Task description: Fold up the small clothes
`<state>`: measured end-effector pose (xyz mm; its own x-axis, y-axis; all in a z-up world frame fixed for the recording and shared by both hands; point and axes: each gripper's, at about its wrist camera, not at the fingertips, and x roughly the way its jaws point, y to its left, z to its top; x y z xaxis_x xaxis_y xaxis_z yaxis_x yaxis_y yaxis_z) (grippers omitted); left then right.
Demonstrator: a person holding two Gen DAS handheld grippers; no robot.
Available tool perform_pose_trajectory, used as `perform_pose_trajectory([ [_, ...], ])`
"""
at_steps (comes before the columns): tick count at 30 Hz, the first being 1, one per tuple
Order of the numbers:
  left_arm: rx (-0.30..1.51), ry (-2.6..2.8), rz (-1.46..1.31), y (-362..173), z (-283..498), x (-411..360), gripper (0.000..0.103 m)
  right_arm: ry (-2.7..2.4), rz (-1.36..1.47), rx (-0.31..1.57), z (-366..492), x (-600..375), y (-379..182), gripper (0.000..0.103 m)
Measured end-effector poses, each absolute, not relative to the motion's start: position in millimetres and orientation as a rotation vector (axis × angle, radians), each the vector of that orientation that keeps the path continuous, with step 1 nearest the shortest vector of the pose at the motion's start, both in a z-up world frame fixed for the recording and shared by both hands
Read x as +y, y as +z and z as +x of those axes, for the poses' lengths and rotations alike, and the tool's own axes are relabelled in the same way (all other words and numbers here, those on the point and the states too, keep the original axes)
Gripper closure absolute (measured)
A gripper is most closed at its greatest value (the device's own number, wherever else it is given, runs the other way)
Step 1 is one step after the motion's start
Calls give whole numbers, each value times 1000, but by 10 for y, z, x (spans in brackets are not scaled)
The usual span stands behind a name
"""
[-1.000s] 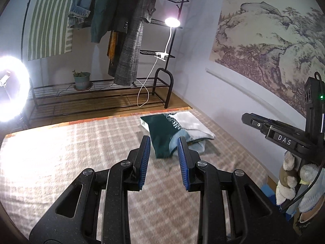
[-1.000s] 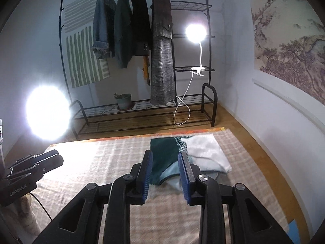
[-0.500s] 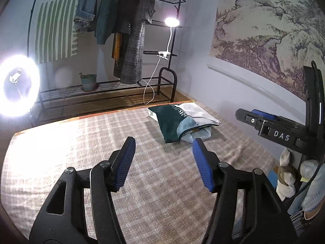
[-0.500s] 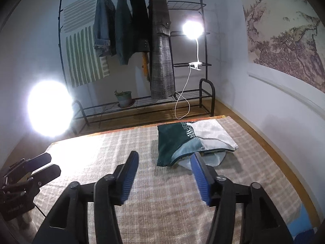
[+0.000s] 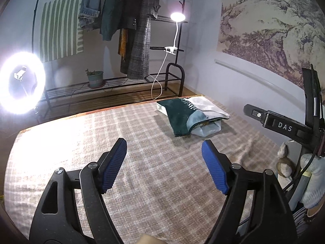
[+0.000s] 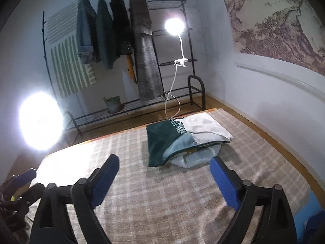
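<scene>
A folded garment in dark green, pale blue and white [image 5: 186, 116] lies on the checked cloth surface [image 5: 142, 162] at the far right; a paler folded piece [image 5: 207, 129] shows beneath it. It also shows in the right wrist view [image 6: 182, 136]. My left gripper [image 5: 164, 151] is open wide and empty, well short of the garment. My right gripper [image 6: 164, 167] is open wide and empty, just in front of the garment. The right gripper's body [image 5: 284, 125] shows at the right of the left wrist view.
A black clothes rack with hanging coats [image 6: 130, 40] and a clip lamp [image 6: 174, 25] stands behind the surface. A ring light [image 5: 21, 82] glares at the left. A potted plant [image 5: 94, 78] sits on the rack's shelf. Stuffed toys [image 5: 284, 162] lie at the right.
Both grippers have opened from nearly shut to wide open. Both have drawn back and risen a little from the folded garment.
</scene>
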<state>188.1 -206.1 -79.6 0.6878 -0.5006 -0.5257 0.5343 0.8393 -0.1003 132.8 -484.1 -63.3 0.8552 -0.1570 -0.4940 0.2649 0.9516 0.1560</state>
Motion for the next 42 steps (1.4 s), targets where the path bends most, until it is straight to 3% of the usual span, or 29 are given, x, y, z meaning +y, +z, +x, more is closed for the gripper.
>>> perform_pose_trajectory([
  [8,557,-525,113,-834,1844,-2090,0,-249,220,479,1345,-4857,-695,0],
  [42,565,-499,129,-960,1871,-2104,0,-225,179,524,1537,-4700,-833,0],
])
